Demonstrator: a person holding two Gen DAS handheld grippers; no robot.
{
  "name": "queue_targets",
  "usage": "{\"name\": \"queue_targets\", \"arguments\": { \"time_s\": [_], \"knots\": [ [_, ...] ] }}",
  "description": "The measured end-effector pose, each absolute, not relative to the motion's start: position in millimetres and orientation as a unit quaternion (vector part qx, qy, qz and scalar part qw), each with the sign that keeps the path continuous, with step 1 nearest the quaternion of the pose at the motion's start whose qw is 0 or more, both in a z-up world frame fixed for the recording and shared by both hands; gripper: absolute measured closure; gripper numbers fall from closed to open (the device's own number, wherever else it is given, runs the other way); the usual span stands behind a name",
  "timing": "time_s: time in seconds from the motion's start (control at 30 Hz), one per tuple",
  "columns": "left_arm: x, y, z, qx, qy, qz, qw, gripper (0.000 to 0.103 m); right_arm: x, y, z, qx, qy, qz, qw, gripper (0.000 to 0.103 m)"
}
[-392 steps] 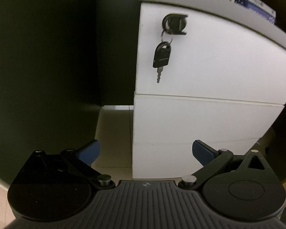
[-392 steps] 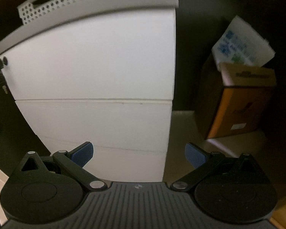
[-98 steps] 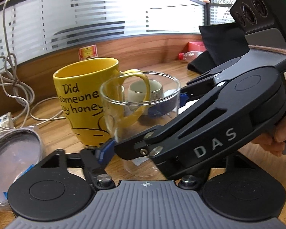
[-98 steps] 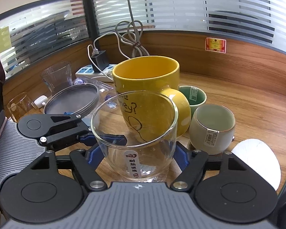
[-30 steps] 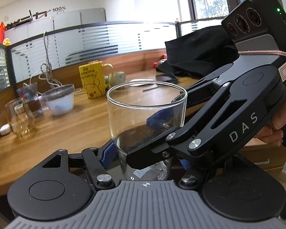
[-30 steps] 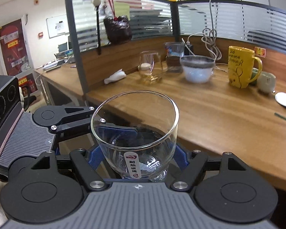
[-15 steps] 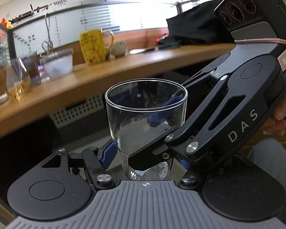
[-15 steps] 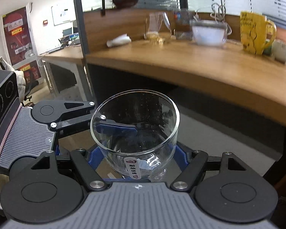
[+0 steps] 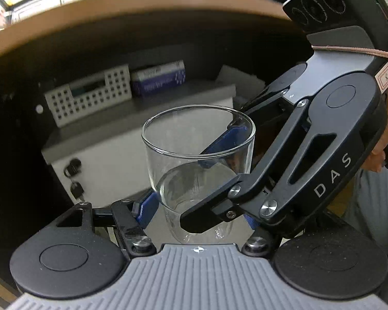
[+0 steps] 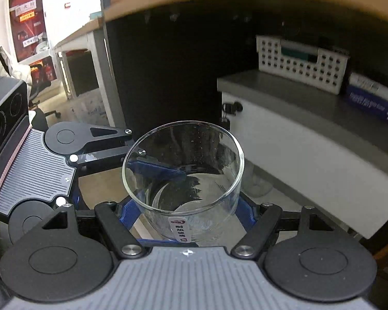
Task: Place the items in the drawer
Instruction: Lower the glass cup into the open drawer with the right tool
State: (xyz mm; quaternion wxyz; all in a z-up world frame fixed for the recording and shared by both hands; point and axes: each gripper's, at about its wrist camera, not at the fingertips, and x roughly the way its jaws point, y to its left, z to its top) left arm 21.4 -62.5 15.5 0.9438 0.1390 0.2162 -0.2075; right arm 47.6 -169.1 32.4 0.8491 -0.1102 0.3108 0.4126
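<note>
**Glass held in both grippers below the desk**

The left gripper and the right gripper both clamped the clear glass low on its wall, upright and in the air; beyond it stood the white drawer cabinet, its drawers closed, a key hanging from the lock; on top sat a perforated white basket beside a blue box; the wooden desk arched overhead.

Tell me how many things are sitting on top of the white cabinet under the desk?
2. A white plastic basket with square holes sits on the grey top toward the lock side, and a flat blue box lies right beside it. Anything behind them would be hidden in the dark.
</note>
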Motion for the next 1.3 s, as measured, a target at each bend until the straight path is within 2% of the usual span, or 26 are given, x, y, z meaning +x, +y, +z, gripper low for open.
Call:
{"name": "queue_targets", "arguments": {
  "time_s": [0.33,0.8,1.03,1.3],
  "knots": [
    [61.3,-50.6,-38.6,0.156,0.242,-0.229,0.930,0.032,96.2,-164.6,-28.1,-0.102,0.325,0.418,0.842,0.023],
    [131.2,-47.0,-100.2,0.163,0.339,-0.256,0.890,0.030,163.3,-161.4,-101.7,-0.080,0.365,0.420,0.827,0.023],
    [163.7,-45.5,-114.3,0.161,0.409,-0.263,0.859,0.030,189.0,-162.1,-128.7,-0.048,0.375,0.431,0.820,0.023],
    [188.0,-54.6,-133.5,0.215,0.431,-0.270,0.833,0.030,204.5,-160.4,-148.0,-0.061,0.371,0.415,0.828,0.023]
  ]
}}
